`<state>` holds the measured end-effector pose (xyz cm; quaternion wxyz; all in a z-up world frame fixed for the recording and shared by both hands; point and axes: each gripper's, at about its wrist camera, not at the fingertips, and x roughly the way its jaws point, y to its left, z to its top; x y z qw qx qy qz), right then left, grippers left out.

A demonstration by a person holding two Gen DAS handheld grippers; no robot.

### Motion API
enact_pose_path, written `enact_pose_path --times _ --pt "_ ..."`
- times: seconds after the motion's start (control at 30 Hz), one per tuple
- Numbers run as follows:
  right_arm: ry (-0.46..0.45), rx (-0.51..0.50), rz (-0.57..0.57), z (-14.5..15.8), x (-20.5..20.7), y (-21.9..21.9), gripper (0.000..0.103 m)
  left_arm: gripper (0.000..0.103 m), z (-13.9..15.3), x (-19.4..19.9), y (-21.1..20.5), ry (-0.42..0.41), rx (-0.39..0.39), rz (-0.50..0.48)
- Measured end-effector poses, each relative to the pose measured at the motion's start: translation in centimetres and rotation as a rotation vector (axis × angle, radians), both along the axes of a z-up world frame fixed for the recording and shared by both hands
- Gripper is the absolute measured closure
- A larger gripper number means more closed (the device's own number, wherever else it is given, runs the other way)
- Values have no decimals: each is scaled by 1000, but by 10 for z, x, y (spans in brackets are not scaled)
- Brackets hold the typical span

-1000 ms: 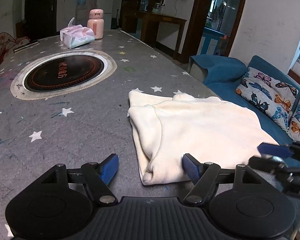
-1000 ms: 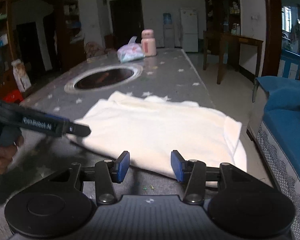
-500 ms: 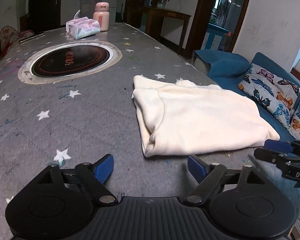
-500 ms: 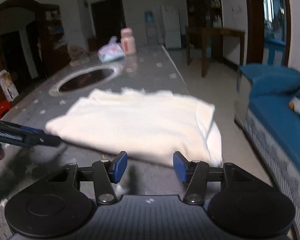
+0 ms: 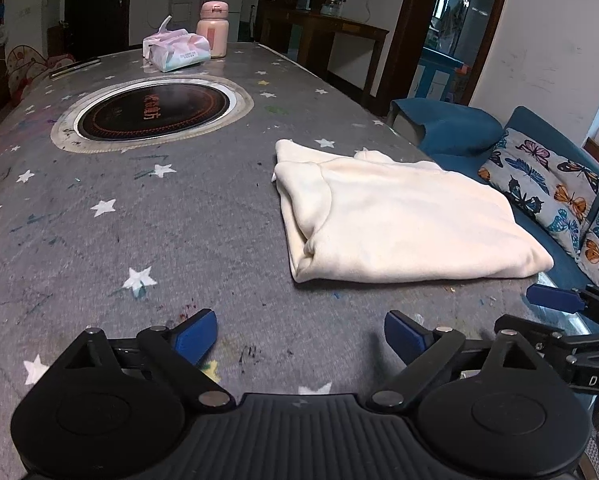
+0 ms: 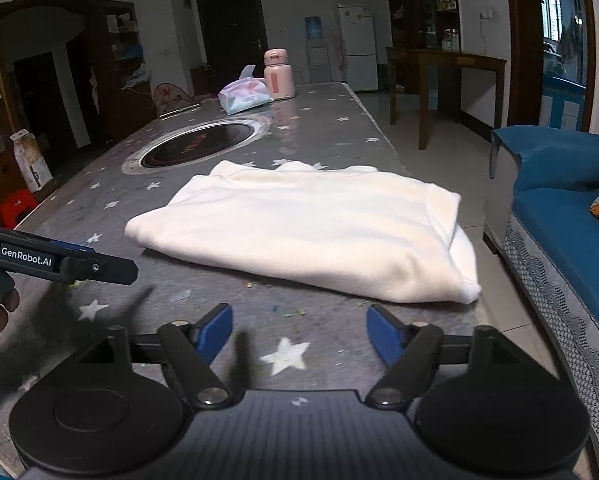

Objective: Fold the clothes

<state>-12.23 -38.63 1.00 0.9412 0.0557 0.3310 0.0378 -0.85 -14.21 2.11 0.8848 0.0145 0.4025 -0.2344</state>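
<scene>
1. Where the left wrist camera looks forward, the left gripper [image 5: 301,334] is spread wide and empty above a grey star-patterned table [image 5: 99,248]. A folded cream garment [image 5: 399,220] lies ahead, near the table's right edge.
2. From the right wrist camera, the right gripper [image 6: 299,330] is also wide and empty, just short of the garment [image 6: 311,232]. A pink bottle [image 6: 278,75] stands far behind.
</scene>
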Motion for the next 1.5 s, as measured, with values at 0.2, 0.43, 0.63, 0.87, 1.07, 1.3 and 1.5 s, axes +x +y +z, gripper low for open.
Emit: enact_pose_path --times 0.2,0.43,0.63,0.87,1.07,1.3,1.5 --pt "4 -1 13 0 -1 9 17 4 0 -7 4 -1 6 6" --pt "8 -19 20 -1 -3 21 7 0 2 -15 12 -8 3 19" --pt "1 -9 14 -1 -4 24 1 0 1 -21 18 -9 17 34" --pt "0 4 2 -2 -5 27 0 0 2 -30 23 -20 23 43" --pt "-10 3 -12 -2 -8 29 0 0 3 -35 25 -29 33 51" --pt "-4 8 -16 -3 -9 32 0 0 4 -41 27 -48 52 57" --pt "1 3 -30 -6 -8 33 0 0 1 -42 29 -50 69 70"
